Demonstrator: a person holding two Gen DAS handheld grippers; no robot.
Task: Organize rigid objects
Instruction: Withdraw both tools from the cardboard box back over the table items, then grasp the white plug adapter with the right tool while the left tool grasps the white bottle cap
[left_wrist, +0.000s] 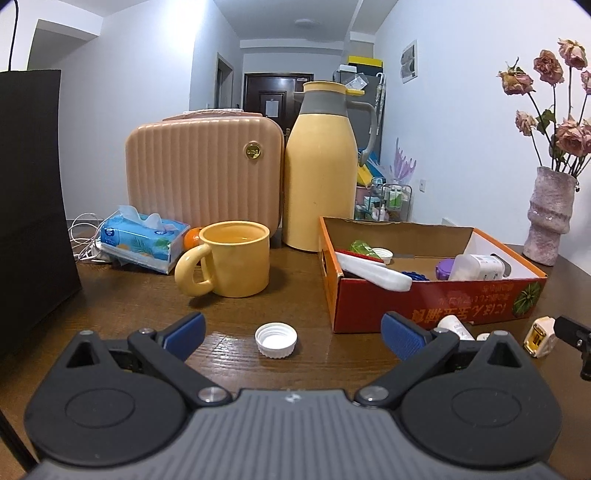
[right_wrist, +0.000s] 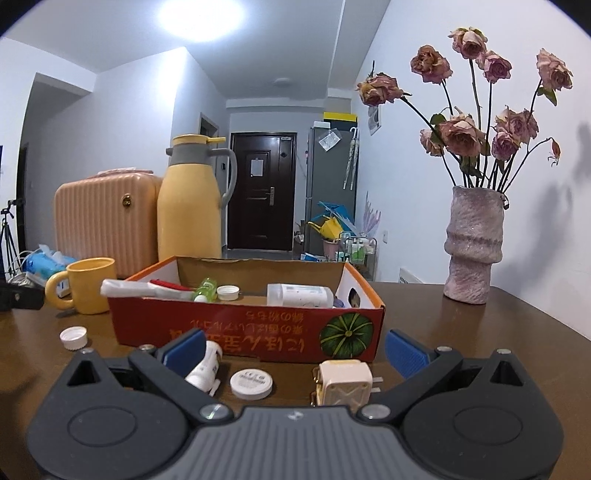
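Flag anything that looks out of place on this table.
Four small items lie loose on the table outside the red box: a white cap, a tipped white bottle, a round lid and a plug adapter.

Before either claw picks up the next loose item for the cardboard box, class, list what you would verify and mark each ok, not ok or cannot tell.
1. Left claw open, nothing held: ok.
2. White bottle cap lies between its fingers: ok.
3. Right claw open: ok.
4. Plug adapter within its span: ok.
5. Cardboard box has free floor space: ok.
6. Yellow mug clear of the left claw's path: cannot tell.
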